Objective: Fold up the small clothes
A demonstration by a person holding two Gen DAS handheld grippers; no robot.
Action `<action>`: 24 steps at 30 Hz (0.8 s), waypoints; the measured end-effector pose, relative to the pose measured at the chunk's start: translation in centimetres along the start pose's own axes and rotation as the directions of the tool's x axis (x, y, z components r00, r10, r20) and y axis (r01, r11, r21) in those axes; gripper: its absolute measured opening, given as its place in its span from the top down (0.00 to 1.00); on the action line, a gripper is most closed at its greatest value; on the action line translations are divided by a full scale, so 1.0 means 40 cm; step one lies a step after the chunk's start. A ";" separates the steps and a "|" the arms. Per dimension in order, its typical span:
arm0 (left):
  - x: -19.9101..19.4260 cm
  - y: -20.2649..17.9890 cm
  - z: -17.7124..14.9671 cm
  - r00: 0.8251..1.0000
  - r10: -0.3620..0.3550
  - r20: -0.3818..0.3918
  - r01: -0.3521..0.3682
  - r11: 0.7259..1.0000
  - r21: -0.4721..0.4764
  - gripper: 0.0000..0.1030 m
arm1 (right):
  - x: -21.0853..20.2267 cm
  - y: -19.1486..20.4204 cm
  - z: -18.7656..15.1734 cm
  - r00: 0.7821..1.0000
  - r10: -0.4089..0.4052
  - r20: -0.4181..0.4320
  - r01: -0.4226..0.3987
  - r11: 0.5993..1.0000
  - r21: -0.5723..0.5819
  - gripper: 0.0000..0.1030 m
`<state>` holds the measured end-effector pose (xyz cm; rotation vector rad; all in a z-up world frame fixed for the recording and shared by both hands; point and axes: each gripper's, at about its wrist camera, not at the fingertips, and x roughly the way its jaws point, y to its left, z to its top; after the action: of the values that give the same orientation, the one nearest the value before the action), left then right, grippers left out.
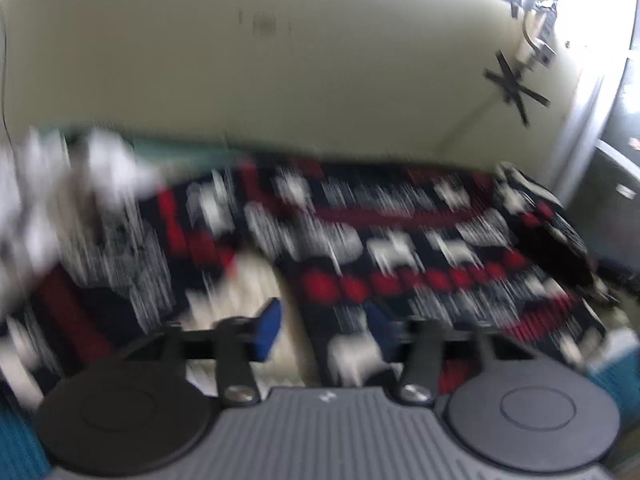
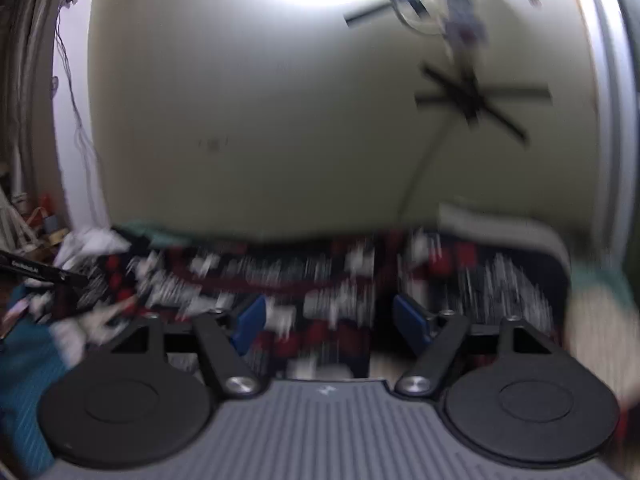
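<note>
Both views are blurred by motion. In the left wrist view my left gripper (image 1: 322,326) is open, blue pads apart, above a cream cloth (image 1: 256,280) lying on a black, red and white patterned blanket (image 1: 420,240). A heap of white and patterned clothes (image 1: 52,208) sits at the left. In the right wrist view my right gripper (image 2: 332,322) is open and empty over the same blanket (image 2: 328,276). A pale folded cloth (image 2: 600,328) lies at the right, and the clothes heap (image 2: 92,244) is at the far left.
A cream wall (image 1: 280,80) rises behind the bed, with black tape crosses and a cable (image 1: 516,80) at its right. Teal bedding (image 2: 24,364) shows at the left edge. A black bar (image 2: 40,270) crosses the right wrist view's left side.
</note>
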<state>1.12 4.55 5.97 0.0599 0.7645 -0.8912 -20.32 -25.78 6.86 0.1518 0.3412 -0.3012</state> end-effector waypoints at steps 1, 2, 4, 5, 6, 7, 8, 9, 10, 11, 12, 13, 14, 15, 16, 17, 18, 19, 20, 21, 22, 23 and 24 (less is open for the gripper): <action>0.004 0.000 -0.030 0.999 -0.024 -0.022 0.024 1.000 -0.002 0.50 | -0.029 -0.011 -0.037 1.000 0.016 -0.013 -0.015 1.000 0.024 0.27; 0.010 -0.005 -0.056 0.999 -0.027 -0.045 0.027 1.000 0.004 0.46 | -0.051 -0.018 -0.063 0.999 0.026 -0.021 -0.026 0.999 0.033 0.25; 0.023 -0.018 -0.098 0.996 -0.021 -0.083 0.023 1.000 0.016 0.42 | -0.087 -0.007 -0.109 0.998 0.028 -0.049 -0.029 0.999 -0.024 0.16; 0.038 -0.025 -0.109 0.994 -0.028 -0.106 0.029 0.999 0.014 0.38 | -0.099 0.013 -0.122 0.997 0.023 -0.068 -0.028 0.996 -0.083 0.16; 0.031 -0.036 -0.118 0.996 -0.020 -0.083 0.022 0.999 0.026 0.28 | -0.104 0.033 -0.132 0.996 0.018 -0.092 -0.032 0.987 -0.155 0.16; 0.033 -0.049 -0.116 0.996 -0.025 -0.083 0.028 0.999 0.038 0.28 | -0.102 0.052 -0.139 0.994 0.018 -0.111 -0.041 0.976 -0.215 0.16; 0.039 -0.060 -0.109 0.995 -0.045 -0.089 0.049 0.998 0.042 0.30 | -0.098 0.075 -0.143 0.992 0.015 -0.121 -0.049 0.959 -0.279 0.16; 0.049 -0.071 -0.104 0.994 -0.057 -0.091 0.061 0.997 0.041 0.37 | -0.088 0.091 -0.145 0.992 0.009 -0.122 -0.050 0.940 -0.337 0.16; 0.063 -0.084 -0.096 0.994 -0.055 -0.092 0.060 0.997 0.045 0.46 | -0.079 0.105 -0.151 0.992 0.000 -0.122 -0.047 0.925 -0.377 0.18; 0.077 -0.094 -0.095 0.995 -0.041 -0.090 0.046 0.997 0.061 0.67 | -0.062 0.115 -0.152 0.991 0.000 -0.135 -0.053 0.918 -0.394 0.23; 0.085 -0.103 -0.087 0.995 -0.031 -0.098 0.039 0.996 0.076 0.75 | -0.034 0.119 -0.147 0.984 0.006 -0.179 -0.075 0.922 -0.380 0.51; 0.085 -0.106 -0.072 0.993 -0.035 -0.110 0.043 0.997 0.068 0.79 | -0.005 0.120 -0.145 0.969 0.013 -0.245 -0.101 0.931 -0.352 0.92; 0.076 -0.103 -0.052 0.993 -0.047 -0.108 0.053 0.997 0.051 0.80 | 0.019 0.122 -0.145 0.955 0.005 -0.297 -0.106 0.940 -0.326 0.94; 0.056 -0.097 -0.030 0.995 -0.057 -0.081 0.060 0.998 0.037 0.81 | 0.021 0.125 -0.131 0.957 0.005 -0.291 -0.096 0.949 -0.300 0.95; 0.019 -0.087 0.001 0.998 -0.059 -0.036 0.060 0.998 0.023 0.81 | 0.015 0.118 -0.109 0.948 0.081 -0.309 -0.149 0.968 -0.204 0.95; -0.022 -0.074 0.035 0.998 -0.069 0.011 0.069 0.998 0.001 0.81 | -0.002 0.103 -0.084 0.932 0.203 -0.301 -0.233 0.970 -0.069 0.96; -0.062 -0.062 0.066 0.994 -0.091 0.052 0.093 0.995 -0.025 0.81 | -0.030 0.088 -0.057 0.900 0.360 -0.244 -0.354 0.932 0.070 0.96; -0.104 -0.048 0.094 0.989 -0.112 0.092 0.117 0.992 -0.048 0.80 | -0.061 0.084 -0.037 0.862 0.476 -0.174 -0.457 0.878 0.140 0.91; -0.130 -0.040 0.112 0.987 -0.109 0.119 0.117 0.991 -0.060 0.76 | -0.088 0.085 -0.023 0.828 0.548 -0.121 -0.528 0.834 0.163 0.79; -0.152 -0.031 0.124 0.984 -0.087 0.155 0.099 0.993 -0.070 0.67 | -0.112 0.088 -0.015 0.803 0.590 -0.084 -0.573 0.803 0.161 0.53; -0.171 -0.021 0.126 0.981 -0.054 0.187 0.068 0.995 -0.071 0.58 | -0.132 0.089 -0.015 0.797 0.602 -0.056 -0.590 0.795 0.142 0.15; -0.183 -0.010 0.119 0.977 -0.023 0.210 0.038 0.997 -0.067 0.48 | -0.147 0.088 -0.023 0.805 0.592 -0.034 -0.585 0.803 0.116 0.09; -0.182 0.000 0.110 0.976 -0.002 0.217 0.017 0.998 -0.066 0.48 | -0.159 0.083 -0.039 0.827 0.562 -0.009 -0.559 0.825 0.086 0.12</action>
<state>0.85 7.95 13.76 -0.0998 0.5907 -0.8645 -25.47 -20.64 7.94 0.3289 0.3035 0.2774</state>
